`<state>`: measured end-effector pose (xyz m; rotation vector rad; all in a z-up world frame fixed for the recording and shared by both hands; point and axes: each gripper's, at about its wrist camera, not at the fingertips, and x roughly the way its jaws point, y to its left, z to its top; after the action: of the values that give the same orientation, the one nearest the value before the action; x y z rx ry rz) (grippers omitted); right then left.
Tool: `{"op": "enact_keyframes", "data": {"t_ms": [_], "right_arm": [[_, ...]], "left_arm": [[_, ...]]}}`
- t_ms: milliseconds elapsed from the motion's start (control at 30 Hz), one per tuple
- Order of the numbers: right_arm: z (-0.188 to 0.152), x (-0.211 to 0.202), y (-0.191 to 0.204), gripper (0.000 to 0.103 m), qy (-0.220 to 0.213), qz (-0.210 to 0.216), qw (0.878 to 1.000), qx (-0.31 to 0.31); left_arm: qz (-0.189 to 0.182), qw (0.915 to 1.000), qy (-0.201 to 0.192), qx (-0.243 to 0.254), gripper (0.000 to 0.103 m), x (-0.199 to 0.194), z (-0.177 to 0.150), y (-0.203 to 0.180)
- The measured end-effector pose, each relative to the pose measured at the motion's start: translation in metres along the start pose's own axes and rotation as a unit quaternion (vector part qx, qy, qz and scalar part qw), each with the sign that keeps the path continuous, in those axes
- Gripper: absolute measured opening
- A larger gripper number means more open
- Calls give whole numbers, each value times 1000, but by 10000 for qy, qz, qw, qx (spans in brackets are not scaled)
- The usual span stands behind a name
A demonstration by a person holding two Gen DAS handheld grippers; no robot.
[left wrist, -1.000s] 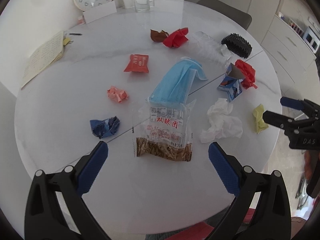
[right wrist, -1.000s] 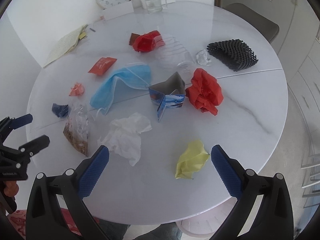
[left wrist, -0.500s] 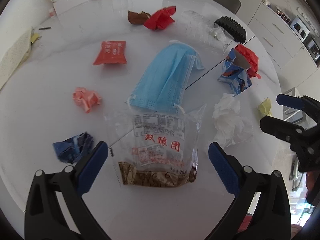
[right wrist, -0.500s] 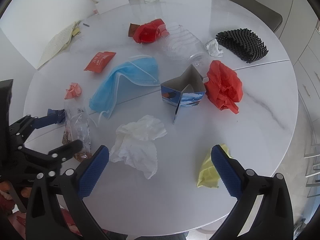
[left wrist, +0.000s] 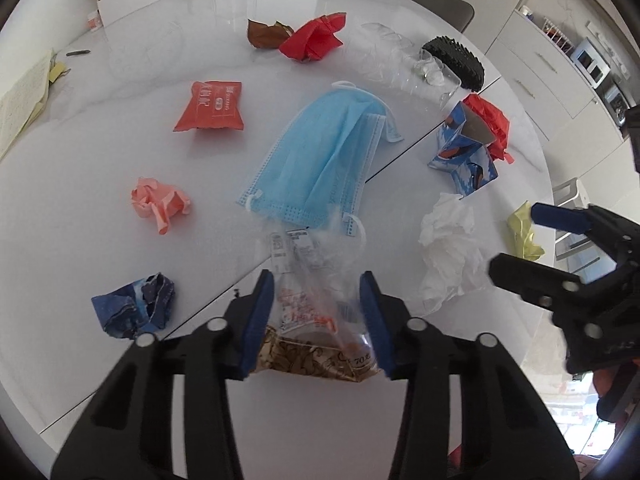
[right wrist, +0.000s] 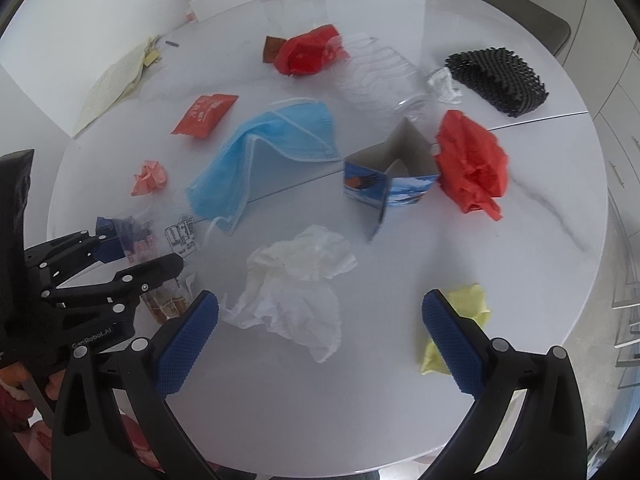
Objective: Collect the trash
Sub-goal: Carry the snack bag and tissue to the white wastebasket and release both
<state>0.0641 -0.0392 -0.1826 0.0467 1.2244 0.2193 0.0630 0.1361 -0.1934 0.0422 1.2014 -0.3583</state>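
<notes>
Two grippers work over the round white table [left wrist: 100, 208]. The left gripper [left wrist: 318, 318] is closing its jaws on the crinkled clear plastic snack bag [left wrist: 316, 312], which sits near the table's edge. That slick film could slide free. The right gripper [right wrist: 320, 342], jaws wide though closing, hovers above the crumpled white tissue [right wrist: 296, 284], empty.

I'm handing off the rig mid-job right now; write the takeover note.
Left claw: closing on the clear snack bag, pads pinching its sides at the near table edge.
Right claw: open, closing slightly, nothing between the pads, above the white tissue; yellow wad by its right finger.
Done: no litter visibly removed.
Left: blue mask, red packet and the other scraps.
</notes>
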Motion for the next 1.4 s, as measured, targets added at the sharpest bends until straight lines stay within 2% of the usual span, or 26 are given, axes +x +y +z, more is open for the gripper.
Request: {"op": "enact_keyframes", "data": {"t_ms": [67,200,267,300,333,400,433,533,667,767,867,1000,1100,1200,1400], "right_arm": [[3,9,5,92,89,-50,9999,-34],[5,29,13,81,337,-297,9989,-92],[5,33,14,70,425,-237,9987,-113],[4,34,15,60,445,-182,9988,-117],[3,34,14,44,469,-68,9988,-109],[2,34,13,27,502,164,9986,-48],[2,33,11,22,498,252,9984,-14],[0,26,7,14,478,410,9980,-9],[-5,0,-2,13,236,596,9979,67],[-11,-26,-15,13,22,567,9983,136],[-23,-60,-39,13,-217,388,9985,329],[-51,-103,-88,13,-457,-64,9969,644],[-76,-126,-129,13,-522,-407,9936,914],[-102,-140,-166,13,-532,-563,9895,1218],[-142,-163,-219,15,-533,-657,9865,1401]], "left_arm": [[-22,10000,-14,-65,31,-3,-1,5],[-83,9997,-111,-201,29,-13,-6,13],[-89,9996,-196,-205,29,-19,-8,15],[-85,9995,-235,-193,29,-21,-9,15],[-77,9995,-258,-184,29,-23,-9,16],[-78,9993,-325,-153,28,-28,-10,16],[-84,9992,-356,-137,28,-30,-10,16],[-113,9990,-433,-73,28,-38,-10,14],[-138,9988,-460,33,28,-47,-9,7],[-130,9983,-502,278,28,-57,-8,-12],[-453,9953,-538,671,28,-67,-7,-51],[-1163,9845,-408,1252,29,-67,-9,-116],[-1467,9724,-270,1794,29,-56,-16,-173],[-1764,9630,-30,2040,29,-37,-24,-222],[-1973,9545,425,2197,30,1,-39,-294]]}}
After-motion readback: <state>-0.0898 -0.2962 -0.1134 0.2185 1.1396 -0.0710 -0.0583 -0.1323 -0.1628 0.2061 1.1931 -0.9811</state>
